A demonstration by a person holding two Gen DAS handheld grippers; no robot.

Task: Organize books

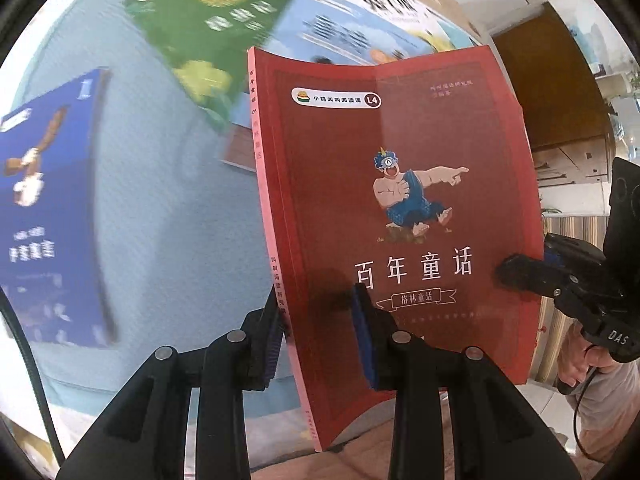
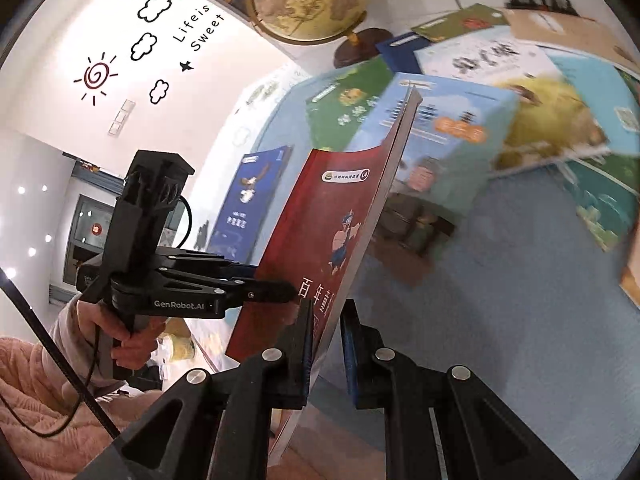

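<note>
My left gripper (image 1: 320, 340) is clamped on the spine edge of the red paperback storybook (image 1: 392, 200); my right gripper (image 2: 326, 344) pinches its opposite edge. The book is held upright, clear of the pale blue tabletop (image 1: 160, 200). Both grips look firm; I judge level, matched carrying essential. Beyond lie the blue book (image 1: 48, 208) and green book (image 1: 212, 28), to be avoided.

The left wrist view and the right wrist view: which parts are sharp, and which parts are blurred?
Left wrist view: the red book held in the left gripper is sharp; the blue book and green book behind are smeared. Right wrist view: the wall drawings are sharp, the books on the blue cloth blurred.
</note>
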